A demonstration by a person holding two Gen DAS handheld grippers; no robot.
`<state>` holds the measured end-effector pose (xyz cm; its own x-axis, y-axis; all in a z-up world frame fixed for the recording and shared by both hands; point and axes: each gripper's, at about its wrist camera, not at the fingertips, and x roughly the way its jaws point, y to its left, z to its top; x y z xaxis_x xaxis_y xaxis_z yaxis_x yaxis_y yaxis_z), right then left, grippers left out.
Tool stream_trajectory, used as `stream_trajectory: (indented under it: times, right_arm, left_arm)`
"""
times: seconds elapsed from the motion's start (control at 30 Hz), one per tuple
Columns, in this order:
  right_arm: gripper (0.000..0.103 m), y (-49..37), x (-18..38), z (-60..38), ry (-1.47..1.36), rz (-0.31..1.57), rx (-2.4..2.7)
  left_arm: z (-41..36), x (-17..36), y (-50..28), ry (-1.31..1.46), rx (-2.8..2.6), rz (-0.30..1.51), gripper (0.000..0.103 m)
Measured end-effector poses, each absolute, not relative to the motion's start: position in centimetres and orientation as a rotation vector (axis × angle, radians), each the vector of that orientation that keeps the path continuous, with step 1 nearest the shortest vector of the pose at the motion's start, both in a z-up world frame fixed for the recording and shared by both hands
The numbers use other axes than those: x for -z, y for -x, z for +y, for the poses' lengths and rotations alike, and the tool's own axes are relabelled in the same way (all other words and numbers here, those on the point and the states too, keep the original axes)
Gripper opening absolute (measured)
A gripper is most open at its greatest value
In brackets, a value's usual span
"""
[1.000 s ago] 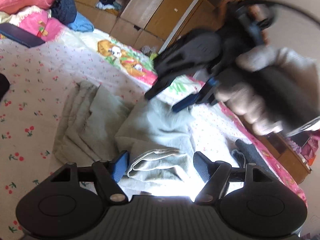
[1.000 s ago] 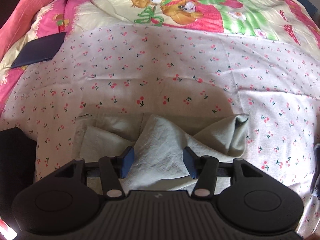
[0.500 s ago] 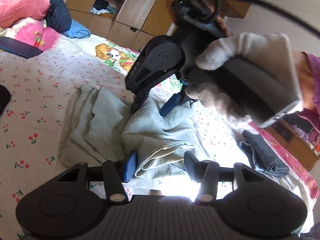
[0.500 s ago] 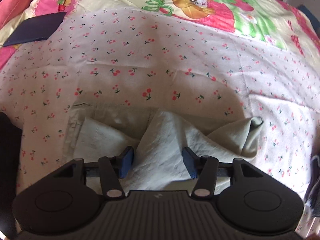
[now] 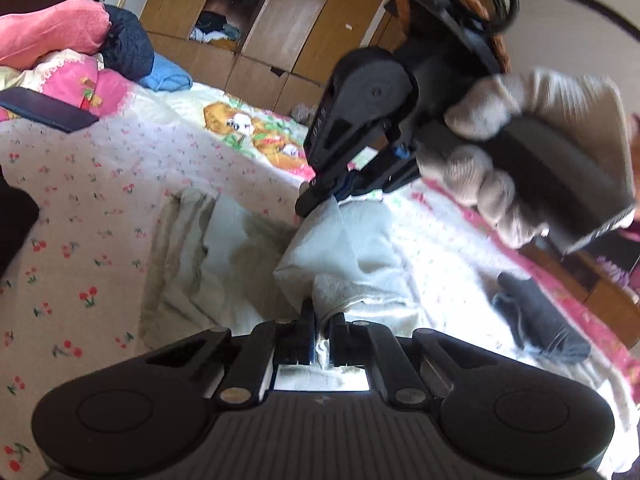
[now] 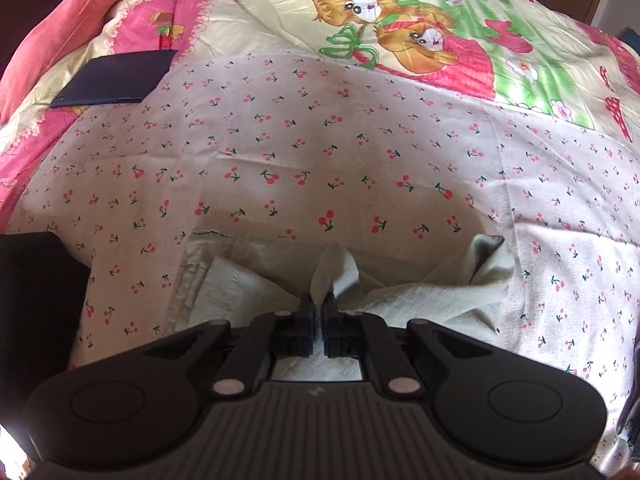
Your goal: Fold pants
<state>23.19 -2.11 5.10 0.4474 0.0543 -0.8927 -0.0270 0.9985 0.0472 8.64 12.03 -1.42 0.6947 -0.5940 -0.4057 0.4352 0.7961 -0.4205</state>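
Observation:
Pale grey-green pants (image 5: 224,256) lie partly folded on the cherry-print sheet, also seen in the right wrist view (image 6: 420,292). My left gripper (image 5: 322,320) is shut on a bunched fold of the pants near me. My right gripper (image 6: 319,312) is shut on another fold of the pants, which stands up in a peak between its jaws. In the left wrist view the right gripper (image 5: 320,200) shows from outside, held by a gloved hand (image 5: 520,168), pinching the far side of the same raised fold.
A dark tablet (image 6: 116,78) lies on the pink quilt at the far left. A dark sock-like cloth (image 5: 540,324) lies to the right of the pants. Pillows and clothes (image 5: 80,44) pile at the bed's head. Wooden wardrobes (image 5: 280,12) stand behind.
Both grippers were open around folds of the pants and have now closed on the cloth. The right gripper has come down onto the pants and the fold between the two is raised.

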Motion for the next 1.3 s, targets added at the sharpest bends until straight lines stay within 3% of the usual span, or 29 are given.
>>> stream_trajectory:
  times: [0.3, 0.8, 1.0, 1.07, 1.13, 1.3]
  right_arm:
    - [0.004, -24.1, -6.3, -0.3, -0.060, 1.065, -0.090]
    - [0.004, -26.1, -2.5, 4.3, -0.018, 1.110, -0.124]
    - [0.016, -27.5, -1.9, 5.2, -0.025, 1.097, -0.139]
    - [0.016, -28.2, -2.4, 5.7, -0.053, 1.072, -0.165]
    - [0.016, -28.9, -2.8, 6.2, -0.089, 1.066, -0.197]
    - [0.016, -26.7, -6.9, 4.3, -0.122, 0.947, -0.238]
  left_arm:
    - [15.6, 0.1, -8.8, 0.370, 0.529, 0.503, 0.019]
    - [17.3, 0.6, -9.0, 0.289, 0.518, 0.522, 0.019]
    - [17.5, 1.2, -9.6, 0.191, 0.579, 0.591, 0.019]
    - [18.1, 1.0, -9.7, 0.192, 0.608, 0.603, 0.020]
    - [18.2, 1.0, -9.6, 0.139, 0.667, 0.638, 0.029]
    - [19.7, 0.3, -8.5, 0.044, 0.677, 0.621, 0.031]
